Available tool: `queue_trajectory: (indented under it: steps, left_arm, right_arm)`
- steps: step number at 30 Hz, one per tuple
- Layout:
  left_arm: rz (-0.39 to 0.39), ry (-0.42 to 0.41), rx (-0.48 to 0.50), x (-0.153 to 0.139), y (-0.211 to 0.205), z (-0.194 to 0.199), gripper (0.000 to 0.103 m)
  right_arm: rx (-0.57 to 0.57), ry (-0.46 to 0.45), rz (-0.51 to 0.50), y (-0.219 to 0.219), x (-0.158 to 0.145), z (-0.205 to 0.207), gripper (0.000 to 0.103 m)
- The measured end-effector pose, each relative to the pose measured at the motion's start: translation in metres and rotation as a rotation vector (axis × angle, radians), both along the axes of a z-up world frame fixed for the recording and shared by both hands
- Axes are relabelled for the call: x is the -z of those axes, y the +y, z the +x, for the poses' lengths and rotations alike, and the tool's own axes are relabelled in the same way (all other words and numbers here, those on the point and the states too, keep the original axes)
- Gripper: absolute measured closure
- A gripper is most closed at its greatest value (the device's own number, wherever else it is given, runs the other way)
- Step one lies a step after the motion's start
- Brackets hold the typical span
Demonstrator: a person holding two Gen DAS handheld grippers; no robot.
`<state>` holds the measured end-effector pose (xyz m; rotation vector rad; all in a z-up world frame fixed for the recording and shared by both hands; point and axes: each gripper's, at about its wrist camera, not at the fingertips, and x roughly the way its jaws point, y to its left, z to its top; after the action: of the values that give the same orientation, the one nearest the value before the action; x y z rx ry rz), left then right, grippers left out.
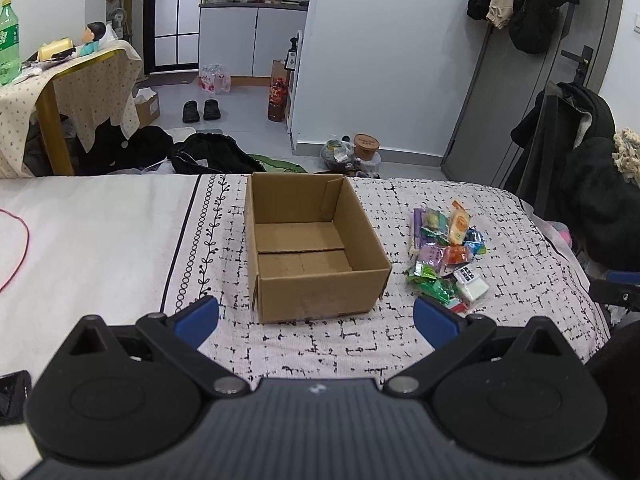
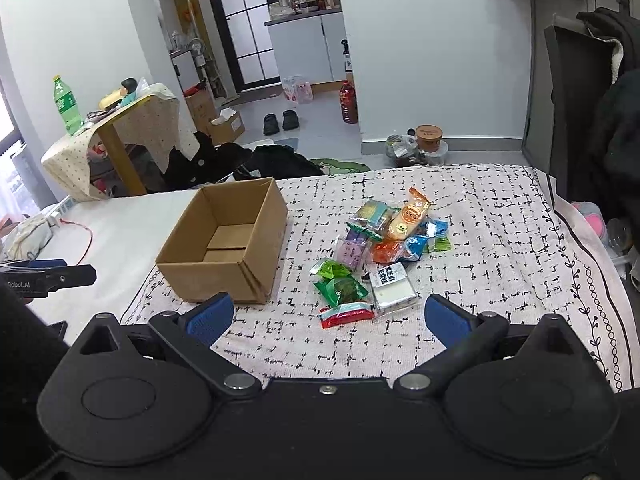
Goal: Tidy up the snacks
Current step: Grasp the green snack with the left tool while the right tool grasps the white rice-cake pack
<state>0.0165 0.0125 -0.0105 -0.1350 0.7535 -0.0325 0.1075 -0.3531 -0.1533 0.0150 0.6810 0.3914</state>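
An open, empty cardboard box [image 1: 312, 248] sits on the patterned bed cover; it also shows in the right wrist view [image 2: 224, 236]. A pile of colourful snack packets [image 1: 448, 256] lies to its right, also in the right wrist view [image 2: 380, 252]. My left gripper [image 1: 316, 316] is open and empty, hovering just in front of the box. My right gripper [image 2: 328, 320] is open and empty, just in front of the nearest packets: a red one [image 2: 346, 314] and a white one [image 2: 392, 286].
The bed's far edge drops to a floor with black clothes [image 1: 216, 156], shoes [image 1: 202, 110] and bottles. A covered side table [image 1: 68, 80] stands at the left. A chair with dark coats [image 1: 572, 152] stands at the right. A red cable [image 1: 20, 248] lies on the bed.
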Motion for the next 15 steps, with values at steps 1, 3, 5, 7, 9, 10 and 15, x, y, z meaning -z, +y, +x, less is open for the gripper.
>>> queue_trajectory:
  steps: [1, 3, 5, 7, 9, 10, 15]
  left_arm:
    - [-0.006, -0.003, 0.004, 0.000, 0.000, 0.002, 0.000]
    - [-0.018, -0.014, 0.017, 0.001, 0.000, 0.007, 0.000]
    - [-0.015, -0.018, 0.028, 0.002, -0.002, 0.012, 0.000]
    - [-0.016, -0.015, 0.040, 0.004, -0.003, 0.019, 0.000]
    - [-0.016, -0.012, 0.053, 0.007, -0.004, 0.026, 0.000]
    - [-0.013, -0.011, 0.062, 0.008, -0.005, 0.029, 0.000]
    - [0.012, -0.008, 0.125, 0.013, -0.012, 0.044, 0.000]
  right_arm:
    - [0.005, 0.000, 0.000, 0.000, 0.001, 0.002, 0.000]
    - [0.012, 0.006, -0.001, 0.001, 0.004, 0.007, 0.000]
    - [0.018, 0.013, -0.002, 0.001, 0.007, 0.011, 0.000]
    - [0.026, 0.019, 0.000, 0.000, 0.010, 0.015, 0.000]
    - [0.036, 0.024, 0.000, -0.001, 0.013, 0.018, 0.000]
    - [0.040, 0.027, -0.001, -0.001, 0.014, 0.021, 0.000]
    - [0.059, 0.038, -0.013, -0.003, 0.020, 0.029, 0.000]
